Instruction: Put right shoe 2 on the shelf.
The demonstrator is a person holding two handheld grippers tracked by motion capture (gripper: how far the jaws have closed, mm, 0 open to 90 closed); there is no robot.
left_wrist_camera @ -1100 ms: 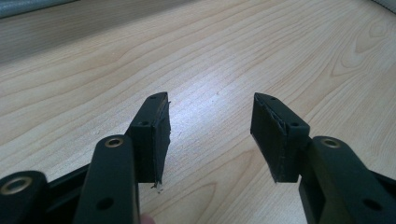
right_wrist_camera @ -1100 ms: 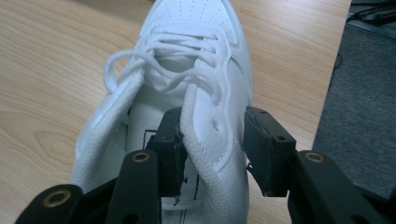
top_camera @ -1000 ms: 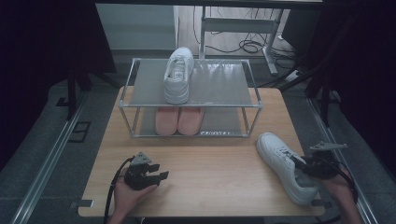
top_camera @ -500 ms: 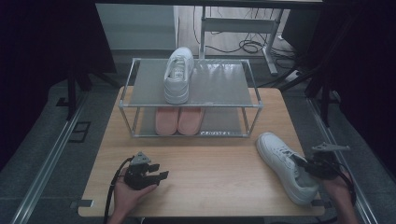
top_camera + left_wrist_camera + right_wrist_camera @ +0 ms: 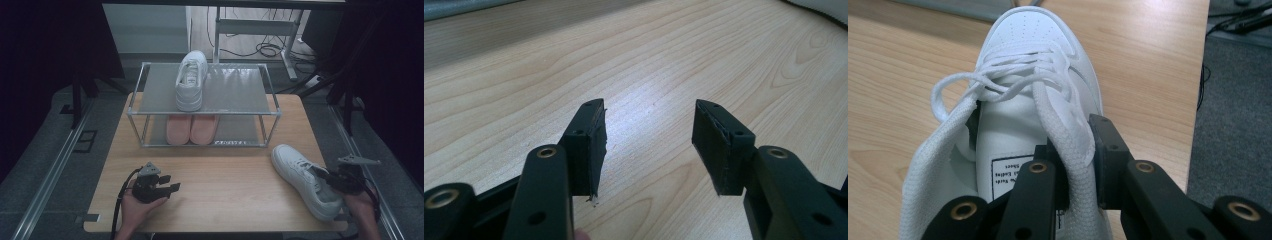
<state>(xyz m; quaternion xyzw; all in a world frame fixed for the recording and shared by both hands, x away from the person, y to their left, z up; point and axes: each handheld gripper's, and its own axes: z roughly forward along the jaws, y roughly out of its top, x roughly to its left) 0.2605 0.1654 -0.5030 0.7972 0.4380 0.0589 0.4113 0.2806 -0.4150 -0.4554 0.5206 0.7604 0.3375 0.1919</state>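
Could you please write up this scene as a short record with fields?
Right gripper: jaws have just been closing, now clamped on the collar wall of the white shoe on the table
Left gripper: open, nothing between its jaws, over bare table
Rack: two shelves, at the table's far side
Top shelf: second white shoe
Lower shelf: pink pair, side by side

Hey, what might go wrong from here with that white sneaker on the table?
The right gripper, whose jaws have just been closing, pinches only one soft collar wall of the white sneaker, so the shoe may sag, swing or slip when lifted. Loose laces could drag or snag. The sneaker sits near the table edge and might tip off. The left gripper is open and gives no support.
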